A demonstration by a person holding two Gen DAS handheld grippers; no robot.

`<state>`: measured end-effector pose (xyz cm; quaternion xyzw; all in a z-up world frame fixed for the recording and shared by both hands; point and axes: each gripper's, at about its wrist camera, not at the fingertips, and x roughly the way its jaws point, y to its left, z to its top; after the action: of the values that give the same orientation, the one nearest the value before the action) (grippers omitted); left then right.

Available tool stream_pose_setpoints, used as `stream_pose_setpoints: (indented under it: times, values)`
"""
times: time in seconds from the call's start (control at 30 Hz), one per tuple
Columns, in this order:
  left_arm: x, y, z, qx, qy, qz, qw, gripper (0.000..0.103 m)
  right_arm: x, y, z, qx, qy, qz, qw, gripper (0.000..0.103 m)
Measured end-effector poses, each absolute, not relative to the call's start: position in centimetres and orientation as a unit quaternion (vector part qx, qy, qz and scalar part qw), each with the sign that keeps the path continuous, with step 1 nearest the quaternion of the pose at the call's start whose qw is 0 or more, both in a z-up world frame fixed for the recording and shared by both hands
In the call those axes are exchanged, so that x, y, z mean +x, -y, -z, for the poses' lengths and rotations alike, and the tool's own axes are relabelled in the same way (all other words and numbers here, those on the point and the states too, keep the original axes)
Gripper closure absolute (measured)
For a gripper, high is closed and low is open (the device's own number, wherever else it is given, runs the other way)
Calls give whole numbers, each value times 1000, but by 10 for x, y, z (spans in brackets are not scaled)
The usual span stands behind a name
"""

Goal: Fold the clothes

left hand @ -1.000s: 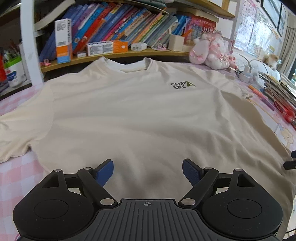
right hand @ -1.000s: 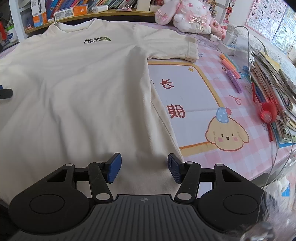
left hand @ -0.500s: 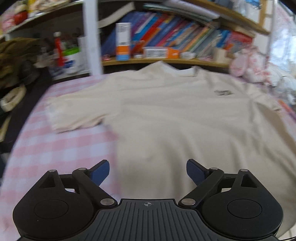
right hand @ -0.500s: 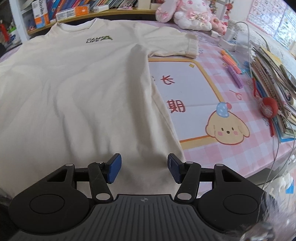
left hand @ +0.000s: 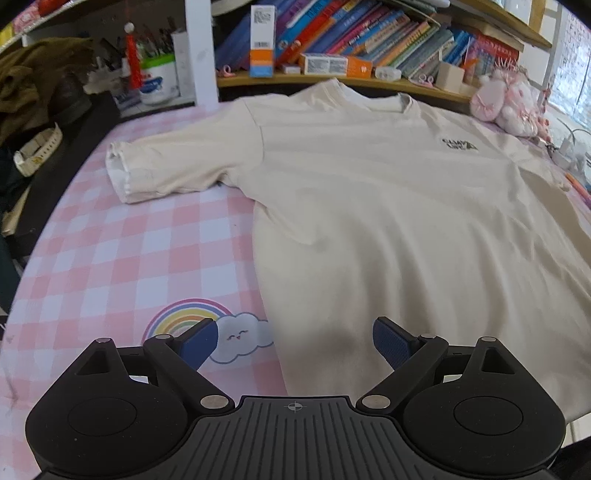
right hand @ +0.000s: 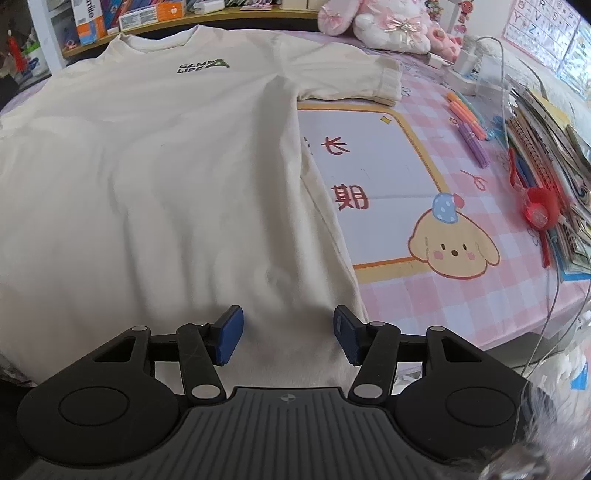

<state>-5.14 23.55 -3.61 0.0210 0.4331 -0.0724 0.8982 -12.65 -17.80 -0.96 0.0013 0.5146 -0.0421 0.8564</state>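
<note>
1. So, left edge first: a dark olive garment (left hand: 35,79) is piled past the table's edge, then a white shelf post (left hand: 199,55), and behind the shirt a shelf of books (left hand: 369,35) with small boxes in front of them.
2. A cream t-shirt (left hand: 388,206) lies flat, face up, on the pink checked tablecloth (left hand: 122,254), collar toward the shelf, both sleeves spread out. Nothing lies on top of it.
3. Further right, a pink plush bunny (right hand: 391,22) sits near the shirt's far sleeve, with markers (right hand: 467,114), red scissors (right hand: 535,206) and a stack of notebooks (right hand: 546,122) along the right side, all off the fabric.
4. The left gripper (left hand: 293,345) tilts down over the shirt's left side edge near the hem, one pad over the rainbow print (left hand: 184,317), the other over fabric. Its jaws have just been opening and stand wide apart, gripping nothing.
5. The right gripper (right hand: 288,334) angles down over the hem by the right edge, jaws partly apart, not clamped on anything.
6. Compared to a second ago, the left view has swung from mid-shirt to the left sleeve and bare tablecloth; the right view barely changes.
</note>
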Motion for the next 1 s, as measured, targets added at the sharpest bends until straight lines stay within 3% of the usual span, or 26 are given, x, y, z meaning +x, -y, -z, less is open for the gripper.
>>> stream_pose_setpoints:
  times: [0.47,0.67,0.83,0.9,1.0]
  values:
    - [-39,-244,36,-30,-450,82,889,15,-129,191,10,31,-518,53,853,60]
    - [-32,-255,32,-38,-454,66,888,36,-126,202,7,58,-519,57,851,62]
    - [-26,-254,32,-46,-463,81,881,101,-125,199,12,54,-519,58,851,60]
    - [-25,-251,31,-48,-468,92,878,102,-125,196,13,45,-519,56,852,60]
    - [-30,-259,26,-68,-448,78,888,102,-124,195,13,41,-517,51,854,76]
